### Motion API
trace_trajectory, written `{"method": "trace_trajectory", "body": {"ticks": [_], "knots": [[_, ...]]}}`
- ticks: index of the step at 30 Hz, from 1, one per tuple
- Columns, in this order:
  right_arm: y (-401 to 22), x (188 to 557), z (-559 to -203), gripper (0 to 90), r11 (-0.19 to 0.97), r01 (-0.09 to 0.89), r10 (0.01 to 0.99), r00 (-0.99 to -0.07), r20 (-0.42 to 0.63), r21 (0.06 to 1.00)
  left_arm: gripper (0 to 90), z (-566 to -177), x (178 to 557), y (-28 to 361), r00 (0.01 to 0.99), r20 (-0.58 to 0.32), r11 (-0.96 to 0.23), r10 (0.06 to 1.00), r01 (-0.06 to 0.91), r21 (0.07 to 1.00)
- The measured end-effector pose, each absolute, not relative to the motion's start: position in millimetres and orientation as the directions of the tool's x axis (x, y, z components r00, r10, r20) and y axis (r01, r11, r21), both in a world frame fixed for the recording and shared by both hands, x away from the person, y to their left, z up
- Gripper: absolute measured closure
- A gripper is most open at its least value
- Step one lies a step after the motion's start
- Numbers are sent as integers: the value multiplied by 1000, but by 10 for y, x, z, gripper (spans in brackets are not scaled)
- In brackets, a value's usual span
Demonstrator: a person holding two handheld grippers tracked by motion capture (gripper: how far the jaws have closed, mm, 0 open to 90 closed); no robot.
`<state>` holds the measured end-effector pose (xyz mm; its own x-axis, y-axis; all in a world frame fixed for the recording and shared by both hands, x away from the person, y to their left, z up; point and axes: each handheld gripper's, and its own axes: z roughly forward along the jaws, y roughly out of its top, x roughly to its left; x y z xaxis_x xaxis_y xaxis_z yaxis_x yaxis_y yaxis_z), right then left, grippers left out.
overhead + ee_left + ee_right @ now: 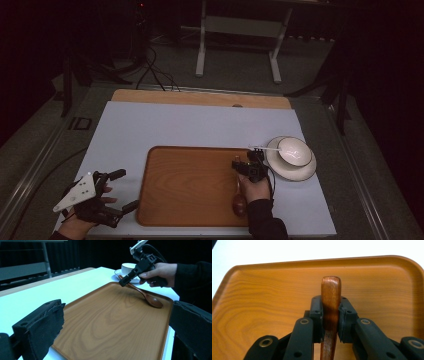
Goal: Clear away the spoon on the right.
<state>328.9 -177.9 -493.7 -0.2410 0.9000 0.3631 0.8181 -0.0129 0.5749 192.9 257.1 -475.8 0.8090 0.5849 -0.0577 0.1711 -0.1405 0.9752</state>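
At the table's near-left corner my left gripper (pixel 121 190) waits with its jaws spread wide and nothing between them, just off the left rim of the wooden tray (pixel 190 185). Across the tray, my right gripper (pixel 243 165) has its jaws closed narrow around the handle of the wooden spoon (pixel 146 295), near the handle's squared end, which pokes out past the fingertips in the right gripper view. The spoon's long axis runs front to back along the tray's right side, handle lifted toward the far edge, bowl end low by the near right corner; whether the bowl touches the tray I cannot tell. Just right of the tray sits a white cup on its saucer (pixel 291 159). I judge the right hand far nearer to both spoon and cup, so any next placement turns on it.
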Motion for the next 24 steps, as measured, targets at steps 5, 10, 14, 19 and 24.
{"method": "trace_trajectory", "body": {"ticks": [5, 10, 14, 19, 24], "knots": [[-1788, 3338, -5019, 768, -28, 822, 904, -222, 366, 569, 0, -4759, 1928, 2566, 811, -56, -143, 583, 170, 975], [-1803, 3375, -5099, 770, -46, 832, 906, -199, 373, 553, 0, -4757, 1925, 2564, 811, -56, -143, 583, 170, 975], [-1817, 3394, -5145, 769, -47, 833, 912, -190, 365, 551, 0, -4758, 1928, 2566, 810, -55, -143, 583, 170, 975], [-1831, 3413, -5163, 760, -45, 830, 920, -183, 347, 556, 0, -4760, 1928, 2564, 810, -54, -145, 584, 170, 975], [-1835, 3427, -5177, 711, -53, 830, 920, -176, 351, 555, 0, -4757, 1923, 2563, 810, -53, -145, 584, 168, 975]]}}
